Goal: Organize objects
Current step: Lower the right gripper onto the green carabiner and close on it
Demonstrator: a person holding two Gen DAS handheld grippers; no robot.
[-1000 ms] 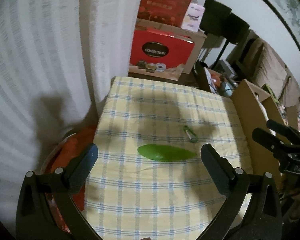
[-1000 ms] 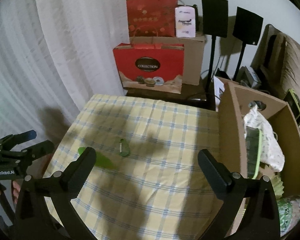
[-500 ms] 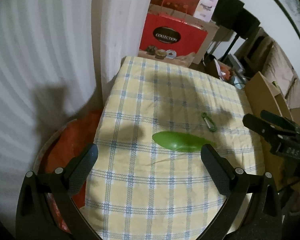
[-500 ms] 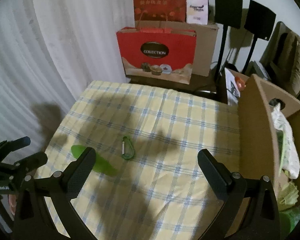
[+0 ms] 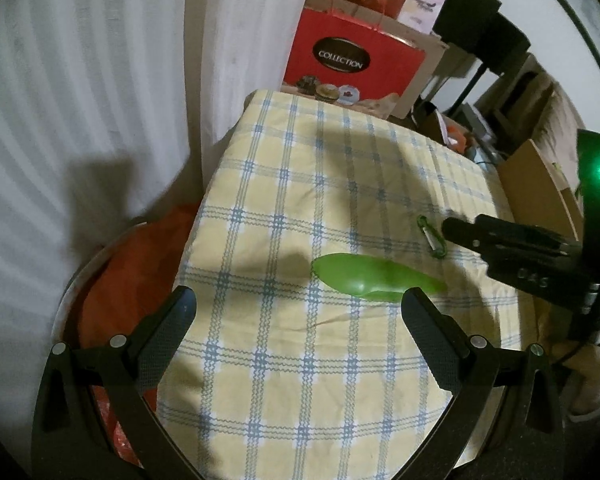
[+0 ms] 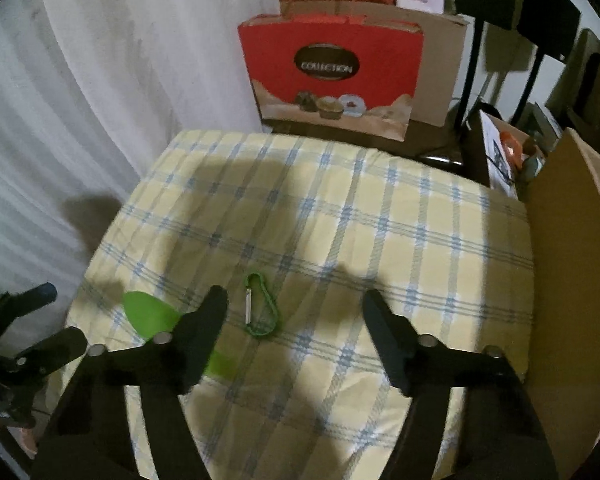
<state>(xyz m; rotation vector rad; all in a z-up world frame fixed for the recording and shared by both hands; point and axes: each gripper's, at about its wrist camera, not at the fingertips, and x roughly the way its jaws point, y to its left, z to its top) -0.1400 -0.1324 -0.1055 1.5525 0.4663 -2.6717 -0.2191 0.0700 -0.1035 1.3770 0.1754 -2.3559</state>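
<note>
1. Green carabiner [image 6: 260,307] and green spoon [image 5: 374,278] lie near each other on the checked tablecloth [image 5: 300,360].
2. Right gripper [image 6: 294,316] hovers half-open just beside the carabiner; left gripper [image 5: 298,308] gapes wide, empty.
3. Pickup looks imminent: next, straddle the carabiner and close.

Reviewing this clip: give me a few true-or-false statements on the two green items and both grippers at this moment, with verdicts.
1. The green carabiner lies flat on the checked tablecloth. True.
2. The left gripper is shut on the green spoon. False: its jaws are wide open and the spoon lies on the cloth.
3. The right gripper is open and holds nothing. True.
4. The carabiner rests inside the cardboard box. False: it is on the cloth, apart from the box.
5. A red "COLLECTION" bag stands beyond the table. True.
</note>
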